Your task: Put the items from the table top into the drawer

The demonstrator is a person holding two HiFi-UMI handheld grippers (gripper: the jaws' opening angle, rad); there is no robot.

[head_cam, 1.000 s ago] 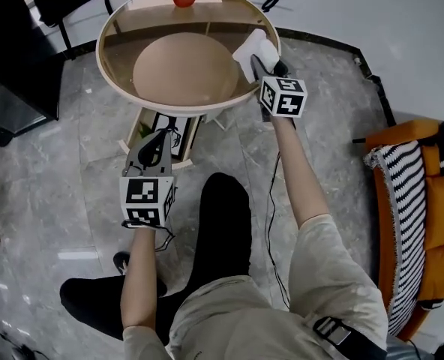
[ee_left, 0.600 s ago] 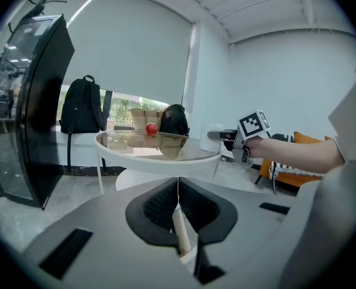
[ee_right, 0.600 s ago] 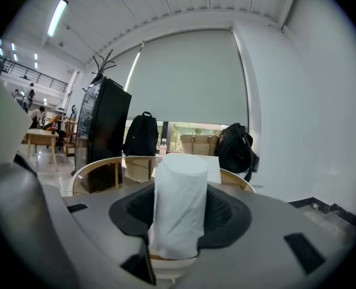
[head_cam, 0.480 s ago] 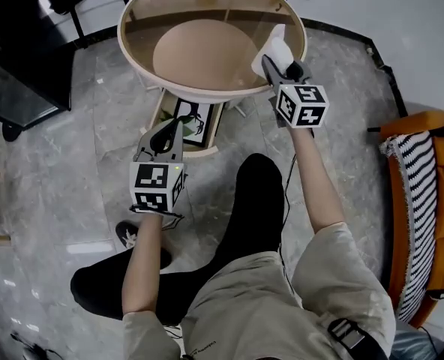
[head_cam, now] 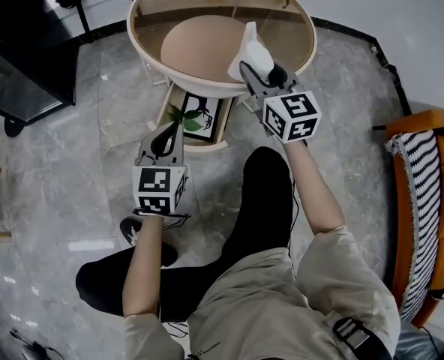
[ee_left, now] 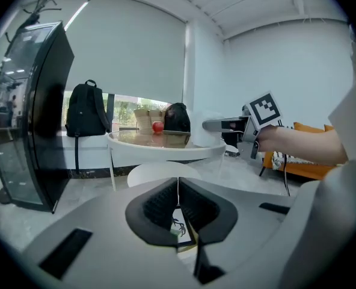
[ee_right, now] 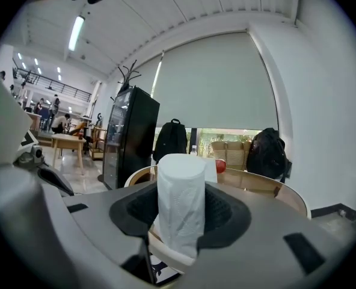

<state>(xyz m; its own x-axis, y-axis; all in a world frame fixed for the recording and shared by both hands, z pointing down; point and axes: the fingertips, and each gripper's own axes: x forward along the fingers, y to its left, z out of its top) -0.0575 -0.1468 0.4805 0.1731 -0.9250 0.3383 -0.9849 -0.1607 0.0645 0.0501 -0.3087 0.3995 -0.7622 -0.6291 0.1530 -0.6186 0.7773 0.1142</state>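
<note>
Right gripper [head_cam: 249, 69], clamped on white tissue roll [head_cam: 250, 49], swings along round glass table's rim [head_cam: 142, 48], apparently toward open wooden drawer [head_cam: 200, 146]; left gripper [head_cam: 167, 130] closed, empty.

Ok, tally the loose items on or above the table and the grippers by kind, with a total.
paper roll: 1
red fruit: 1
grippers: 2 (left gripper, right gripper)
Total: 4
</note>
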